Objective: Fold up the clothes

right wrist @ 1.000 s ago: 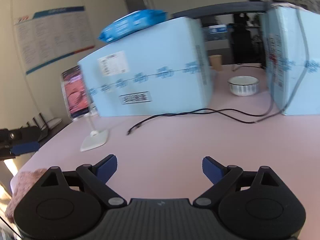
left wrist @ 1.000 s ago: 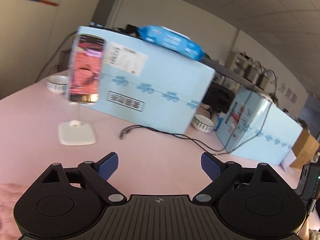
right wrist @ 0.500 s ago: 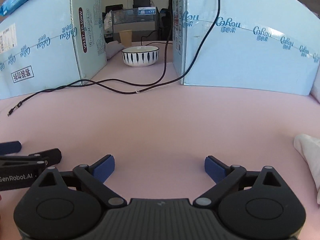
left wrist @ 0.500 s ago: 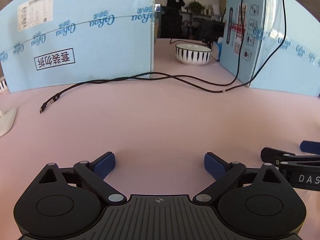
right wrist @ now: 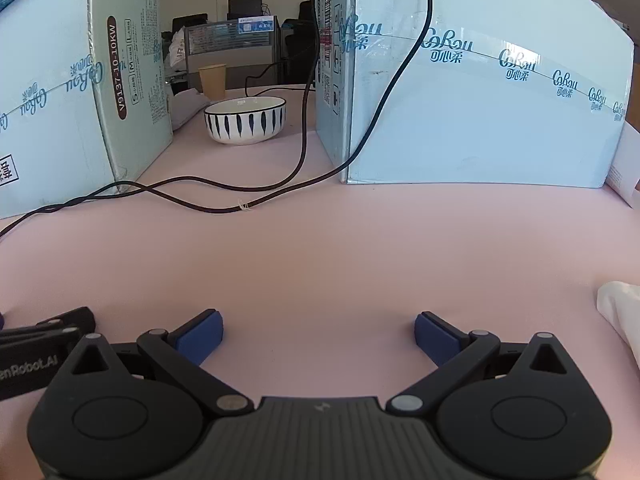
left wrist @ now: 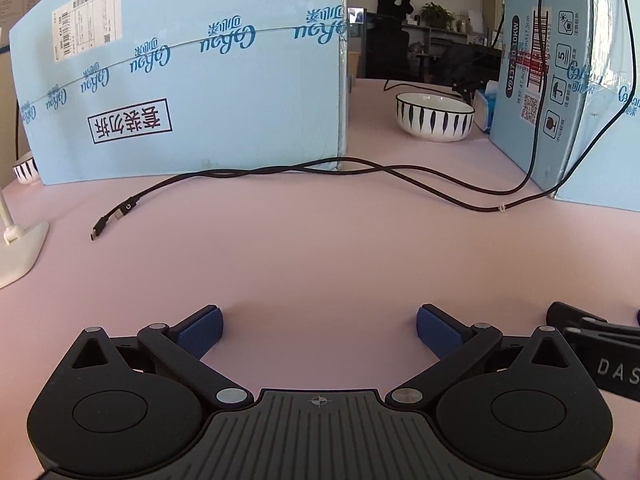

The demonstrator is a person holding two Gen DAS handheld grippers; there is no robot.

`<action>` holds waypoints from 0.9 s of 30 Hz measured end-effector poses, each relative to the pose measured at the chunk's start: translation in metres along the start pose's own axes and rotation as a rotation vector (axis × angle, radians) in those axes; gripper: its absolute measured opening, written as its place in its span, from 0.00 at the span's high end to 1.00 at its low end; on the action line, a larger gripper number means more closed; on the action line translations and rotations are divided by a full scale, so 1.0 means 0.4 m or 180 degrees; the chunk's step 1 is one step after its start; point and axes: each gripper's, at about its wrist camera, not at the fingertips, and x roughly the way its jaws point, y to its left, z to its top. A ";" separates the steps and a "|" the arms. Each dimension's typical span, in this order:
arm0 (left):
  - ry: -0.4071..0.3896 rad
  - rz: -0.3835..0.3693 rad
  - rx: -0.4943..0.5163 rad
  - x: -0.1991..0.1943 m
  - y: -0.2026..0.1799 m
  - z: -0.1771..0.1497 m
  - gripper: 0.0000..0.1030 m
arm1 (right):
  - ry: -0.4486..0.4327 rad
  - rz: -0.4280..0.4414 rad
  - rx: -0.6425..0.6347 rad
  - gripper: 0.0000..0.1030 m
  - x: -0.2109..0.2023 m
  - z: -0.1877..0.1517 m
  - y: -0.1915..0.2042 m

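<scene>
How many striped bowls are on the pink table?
2. One bowl stands in the gap between the two blue boxes; a second bowl shows partly at the far left, behind the big box. The boxes may hide more.

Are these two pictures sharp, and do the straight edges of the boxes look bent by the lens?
Left wrist view: sharp, no motion blur; the left box bulges outward from fisheye distortion, corners dark. Right wrist view: also sharp; the right box curves at its top edge and looks washed out by bright light, and the bowl stays clear.
</scene>
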 end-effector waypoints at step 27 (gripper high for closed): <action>0.0003 0.0038 -0.0081 -0.023 0.053 -0.022 0.00 | -0.0006 0.0046 -0.0013 0.00 -0.002 0.004 -0.003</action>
